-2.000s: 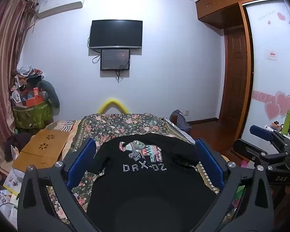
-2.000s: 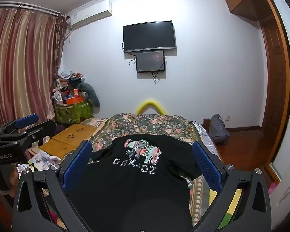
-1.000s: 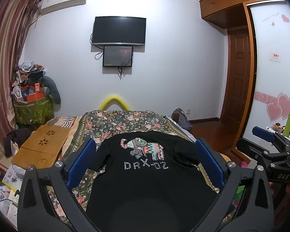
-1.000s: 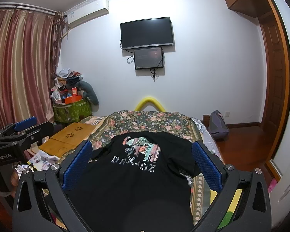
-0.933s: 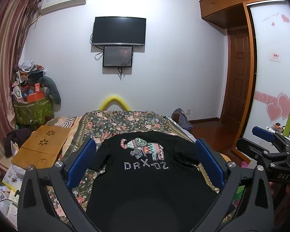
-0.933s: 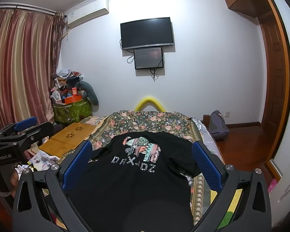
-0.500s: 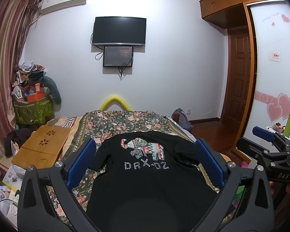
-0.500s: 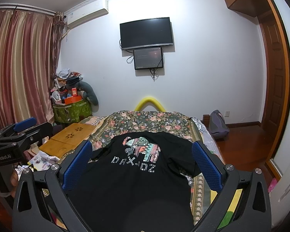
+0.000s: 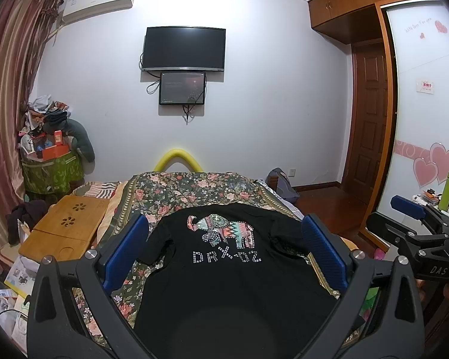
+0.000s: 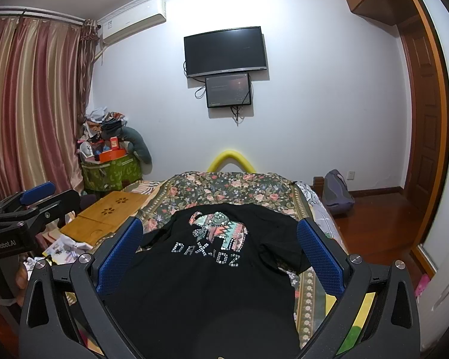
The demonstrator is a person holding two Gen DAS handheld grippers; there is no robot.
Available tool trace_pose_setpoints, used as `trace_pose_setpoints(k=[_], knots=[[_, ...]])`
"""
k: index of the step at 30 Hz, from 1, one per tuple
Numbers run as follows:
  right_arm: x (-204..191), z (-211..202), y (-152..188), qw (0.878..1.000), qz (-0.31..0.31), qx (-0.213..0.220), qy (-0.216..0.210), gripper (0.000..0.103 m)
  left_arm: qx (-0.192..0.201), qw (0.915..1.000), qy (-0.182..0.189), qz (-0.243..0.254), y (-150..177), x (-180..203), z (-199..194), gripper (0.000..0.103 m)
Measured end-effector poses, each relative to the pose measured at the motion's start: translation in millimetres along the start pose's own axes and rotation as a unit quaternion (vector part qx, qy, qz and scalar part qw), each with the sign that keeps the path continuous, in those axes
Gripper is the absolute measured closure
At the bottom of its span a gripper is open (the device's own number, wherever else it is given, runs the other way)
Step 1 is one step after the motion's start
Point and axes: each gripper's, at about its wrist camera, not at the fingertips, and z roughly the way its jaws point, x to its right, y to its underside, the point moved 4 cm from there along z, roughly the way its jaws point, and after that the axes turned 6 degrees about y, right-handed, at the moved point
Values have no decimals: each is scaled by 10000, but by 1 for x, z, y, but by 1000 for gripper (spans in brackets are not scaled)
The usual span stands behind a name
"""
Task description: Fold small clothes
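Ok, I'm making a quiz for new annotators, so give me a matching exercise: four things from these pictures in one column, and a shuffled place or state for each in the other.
Things:
1. black T-shirt
2. television
3. wooden lap desk
4. left gripper

Places or states:
A. mounted on the far wall
B. open, fingers either side of the shirt in view
C. spread flat, print up, on the floral bedspread
D. left of the bed

Pairs: 1-C, 2-A, 3-D, 4-B

White wall (image 9: 269,113), mounted TV (image 9: 184,48), striped curtains (image 10: 30,104)
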Motion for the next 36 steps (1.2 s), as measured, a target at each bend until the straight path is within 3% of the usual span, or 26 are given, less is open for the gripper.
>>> trace_pose_setpoints(k=[27,36], knots=[[5,-1,2,10000,40,-6,43,1,-12,10000,4,20,-1,2,1,0],[9,15,4,9998,-12,-132,167,1,-160,9998,65,-82,-1,-10,20,0]])
